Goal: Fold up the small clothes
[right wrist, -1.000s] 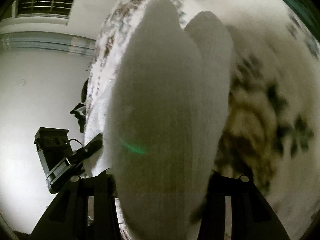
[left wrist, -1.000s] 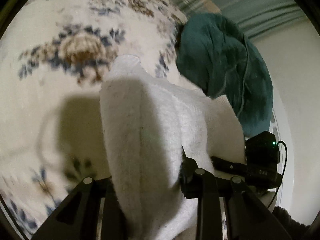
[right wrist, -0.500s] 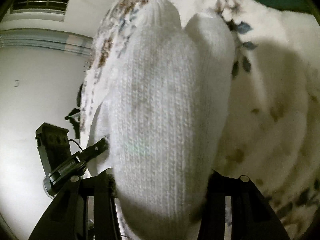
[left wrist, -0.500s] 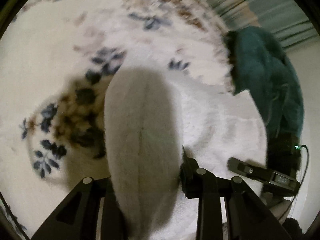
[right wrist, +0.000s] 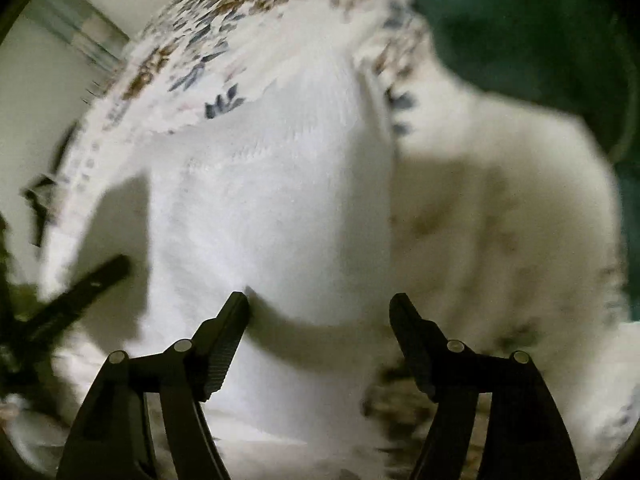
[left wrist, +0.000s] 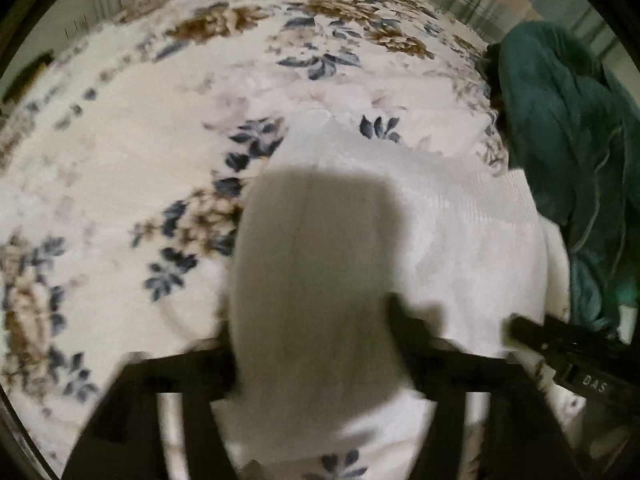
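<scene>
A white knitted garment point(left wrist: 460, 240) lies on the floral blanket point(left wrist: 120, 168). My left gripper point(left wrist: 316, 344) is shut on a bunched, shadowed fold of it, which fills the space between the fingers. In the right wrist view the same white garment point(right wrist: 272, 208) lies flat just ahead of my right gripper point(right wrist: 320, 308). That gripper is open and empty, its fingers spread wide just above the garment's near edge. The other gripper point(right wrist: 72, 292) shows as a dark blurred bar at the left.
A dark teal cloth point(left wrist: 572, 152) is heaped at the blanket's right side, also at the top right of the right wrist view point(right wrist: 540, 20). The right gripper's black body point(left wrist: 576, 360) sits beside the garment. A pale wall point(right wrist: 36, 92) lies beyond the blanket.
My right gripper has let go of the white garment and opened wide; the garment now lies on the blanket. My left gripper has lowered its fold toward the blanket, still holding it.
</scene>
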`<state>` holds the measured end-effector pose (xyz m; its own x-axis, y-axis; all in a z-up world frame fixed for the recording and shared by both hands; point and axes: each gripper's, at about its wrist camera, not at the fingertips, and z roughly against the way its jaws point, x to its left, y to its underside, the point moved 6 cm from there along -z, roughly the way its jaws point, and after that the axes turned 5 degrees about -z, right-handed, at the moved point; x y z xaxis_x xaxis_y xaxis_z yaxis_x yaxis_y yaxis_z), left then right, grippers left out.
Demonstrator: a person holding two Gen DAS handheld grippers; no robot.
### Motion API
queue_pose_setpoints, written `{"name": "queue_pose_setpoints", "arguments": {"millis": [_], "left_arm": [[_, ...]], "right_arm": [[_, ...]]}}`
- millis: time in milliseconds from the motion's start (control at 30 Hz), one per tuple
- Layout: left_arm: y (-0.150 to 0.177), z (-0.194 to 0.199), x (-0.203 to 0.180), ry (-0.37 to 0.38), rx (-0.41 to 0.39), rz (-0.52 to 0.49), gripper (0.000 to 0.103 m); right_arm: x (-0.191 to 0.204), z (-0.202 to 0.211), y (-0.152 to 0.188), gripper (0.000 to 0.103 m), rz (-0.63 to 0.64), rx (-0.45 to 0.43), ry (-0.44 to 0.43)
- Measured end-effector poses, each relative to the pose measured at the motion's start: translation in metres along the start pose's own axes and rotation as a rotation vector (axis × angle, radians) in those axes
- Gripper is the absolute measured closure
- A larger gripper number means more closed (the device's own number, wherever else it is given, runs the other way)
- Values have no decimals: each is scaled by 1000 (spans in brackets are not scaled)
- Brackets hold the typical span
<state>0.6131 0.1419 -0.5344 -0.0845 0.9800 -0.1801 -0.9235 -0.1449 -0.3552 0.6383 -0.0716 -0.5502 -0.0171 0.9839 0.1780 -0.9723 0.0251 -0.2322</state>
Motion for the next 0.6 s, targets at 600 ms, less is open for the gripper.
{"name": "queue_pose_setpoints", "arguments": {"millis": [600], "left_arm": [[40, 138, -50, -174, -112, -116, 0]], "right_arm": [[-13, 192, 68, 1, 46, -253, 321]]}}
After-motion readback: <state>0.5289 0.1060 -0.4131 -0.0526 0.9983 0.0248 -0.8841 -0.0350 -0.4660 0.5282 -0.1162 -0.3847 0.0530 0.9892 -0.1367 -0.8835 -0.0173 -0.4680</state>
